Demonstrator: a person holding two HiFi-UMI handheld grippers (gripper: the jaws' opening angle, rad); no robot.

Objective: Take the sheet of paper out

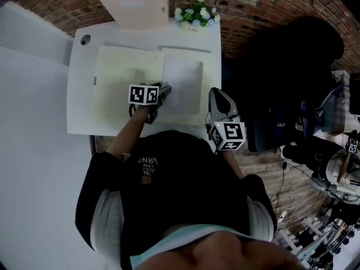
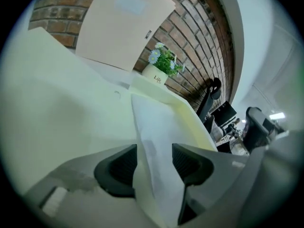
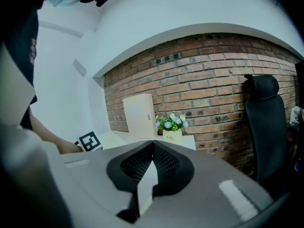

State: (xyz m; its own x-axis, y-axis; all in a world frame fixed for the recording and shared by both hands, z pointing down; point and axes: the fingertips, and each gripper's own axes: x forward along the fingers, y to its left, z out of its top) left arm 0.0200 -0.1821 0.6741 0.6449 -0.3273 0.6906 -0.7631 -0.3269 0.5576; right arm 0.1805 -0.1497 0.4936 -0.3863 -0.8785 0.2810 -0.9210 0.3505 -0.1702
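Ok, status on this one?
Left gripper open, sheet of paper between its jaws, ungripped. Right gripper shut, aside. Sheet lies on open folder; nothing atop it.

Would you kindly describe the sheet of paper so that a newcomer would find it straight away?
On the white table against the brick wall lies an open cream folder. The sheet of paper rests on its right half, the only plain white rectangle there, paler than the cream folder beneath.

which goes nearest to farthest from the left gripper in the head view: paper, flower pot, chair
1. paper, right at the left gripper's fingers
2. flower pot, at the table's back edge
3. chair, off to the right, past the table
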